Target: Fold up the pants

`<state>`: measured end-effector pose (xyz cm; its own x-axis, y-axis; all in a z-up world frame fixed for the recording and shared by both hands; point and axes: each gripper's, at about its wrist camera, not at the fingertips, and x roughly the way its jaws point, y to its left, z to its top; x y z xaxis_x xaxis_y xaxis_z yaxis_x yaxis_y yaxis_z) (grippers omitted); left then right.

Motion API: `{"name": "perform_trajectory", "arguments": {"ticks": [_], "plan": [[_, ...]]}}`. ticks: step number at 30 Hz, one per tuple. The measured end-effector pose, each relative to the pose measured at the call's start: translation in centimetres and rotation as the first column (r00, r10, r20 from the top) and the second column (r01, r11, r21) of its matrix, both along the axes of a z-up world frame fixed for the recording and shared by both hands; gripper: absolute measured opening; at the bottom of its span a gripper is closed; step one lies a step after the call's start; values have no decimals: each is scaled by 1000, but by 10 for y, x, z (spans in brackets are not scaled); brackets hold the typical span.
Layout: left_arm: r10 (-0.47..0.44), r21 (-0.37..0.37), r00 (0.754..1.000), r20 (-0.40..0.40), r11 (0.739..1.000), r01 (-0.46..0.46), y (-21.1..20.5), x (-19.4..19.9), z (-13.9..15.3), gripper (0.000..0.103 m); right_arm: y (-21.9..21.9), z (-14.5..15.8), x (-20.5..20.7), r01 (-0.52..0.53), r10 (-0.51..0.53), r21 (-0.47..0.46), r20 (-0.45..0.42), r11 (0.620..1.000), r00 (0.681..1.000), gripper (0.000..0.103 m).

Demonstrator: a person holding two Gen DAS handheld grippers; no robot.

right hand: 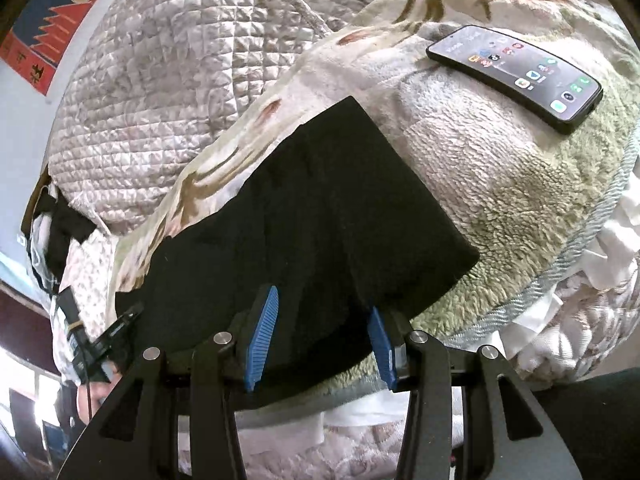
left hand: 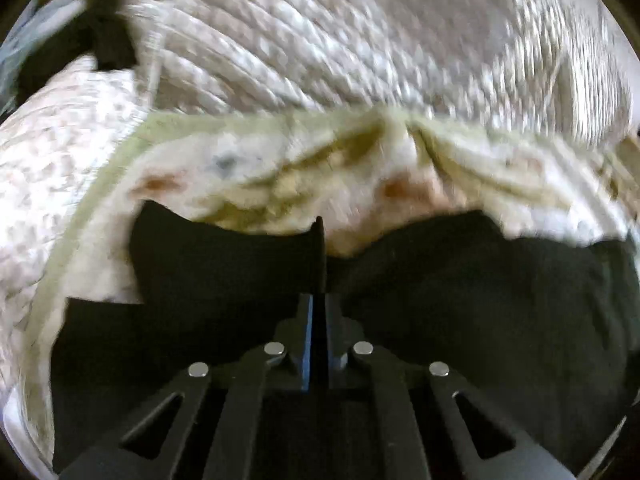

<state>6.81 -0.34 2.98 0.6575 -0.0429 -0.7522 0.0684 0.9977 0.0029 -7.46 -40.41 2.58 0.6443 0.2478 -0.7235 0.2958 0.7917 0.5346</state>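
Pants: black, mid-frame on the fleece blanket. Our left gripper is pinched on their cloth; our right gripper gapes, empty. Risk: dragging bunches the fold, or nudges the phone at upper right.

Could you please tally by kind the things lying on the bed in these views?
Black pants: 1
Phone: 1
Fleece blanket, floral print: 1
Quilted bedspread: 1
Total: 4
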Motion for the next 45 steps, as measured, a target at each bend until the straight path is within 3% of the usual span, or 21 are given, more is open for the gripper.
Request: {"name": "perform_trajectory", "arguments": {"ticks": [4, 8, 11, 17, 22, 27, 29, 31, 33, 36, 41, 45], "plan": [[149, -84, 981, 124, 987, -139, 51, -47, 35, 4, -4, -1, -1, 13, -14, 11, 18, 1000, 1000, 43], [318, -166, 937, 147, 941, -294, 109, -96, 44, 4, -5, 0, -3, 24, -24, 17, 25, 1000, 999, 40], [385, -226, 917, 102, 907, -356, 137, -123, 31, 4, -4, 1, -3, 23, -23, 6, 25, 1000, 999, 40], [459, -358, 888, -28, 825, -437, 161, -129, -2, 6, -2, 2, 0, 22, -22, -9, 18, 1000, 1000, 40], [463, -458, 882, -82, 769, -447, 168, -127, -14, 34, -1, 4, -1, 36, -36, -4, 26, 999, 999, 40], [475, -450, 877, -76, 768, -455, 168, -114, -14, 33, -2, 6, -2, 70, -70, -9, 46, 997, 997, 40], [476, -416, 877, -67, 786, -458, 165, -110, -12, 27, -4, 4, 0, 73, -73, -8, 39, 997, 997, 39], [478, -398, 876, -67, 792, -463, 165, -107, -12, 12, -6, 2, 0, 84, -84, -3, 31, 996, 996, 23], [478, -393, 876, -67, 795, -463, 165, -105, -11, 7, -10, 0, 0, 89, -89, 6, 32, 996, 996, 14], [475, -370, 879, -50, 808, -458, 161, -105, -6, 5, -13, -1, -1, 91, -92, 25, 36, 996, 995, 10], [493, -380, 870, -6, 804, -458, 164, -127, 18, 3, -16, 24, -11, 73, -80, 70, 93, 995, 992, 8], [490, -327, 872, -20, 821, -469, 162, -137, 12, 3, -18, 12, -6, 83, -83, 33, 2, 996, 997, 8]]}}
